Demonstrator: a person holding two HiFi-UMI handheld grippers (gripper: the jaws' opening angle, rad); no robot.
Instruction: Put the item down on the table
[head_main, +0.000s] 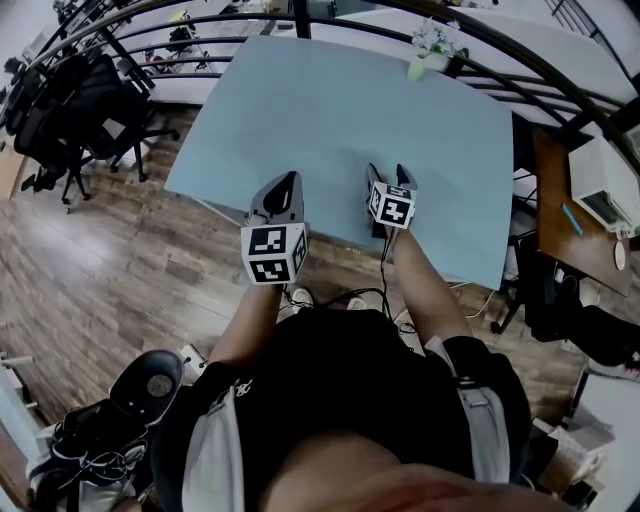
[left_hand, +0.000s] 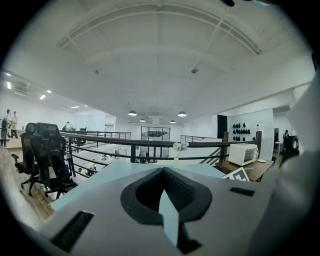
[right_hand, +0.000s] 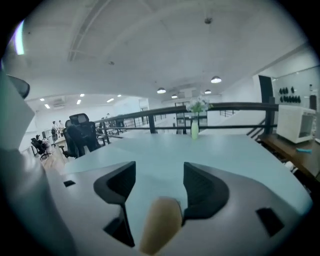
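Observation:
Both grippers hover over the near edge of the light blue table (head_main: 350, 110). My left gripper (head_main: 287, 180) is at the left, its dark jaws closed tip to tip with nothing held (left_hand: 163, 170). My right gripper (head_main: 390, 172) is beside it with its jaws apart. In the right gripper view (right_hand: 159, 175) only bare table shows between the pads (right_hand: 200, 187). A blurred tan shape (right_hand: 161, 225) sits low, close to that camera, behind the pads; I cannot tell what it is. No loose item shows on the table near the grippers.
A pale green vase with white flowers (head_main: 430, 45) stands at the table's far edge by a black railing (head_main: 250, 25). A wooden side table with a white microwave (head_main: 600, 195) is at the right. Black office chairs (head_main: 70, 110) stand at the far left on the wooden floor.

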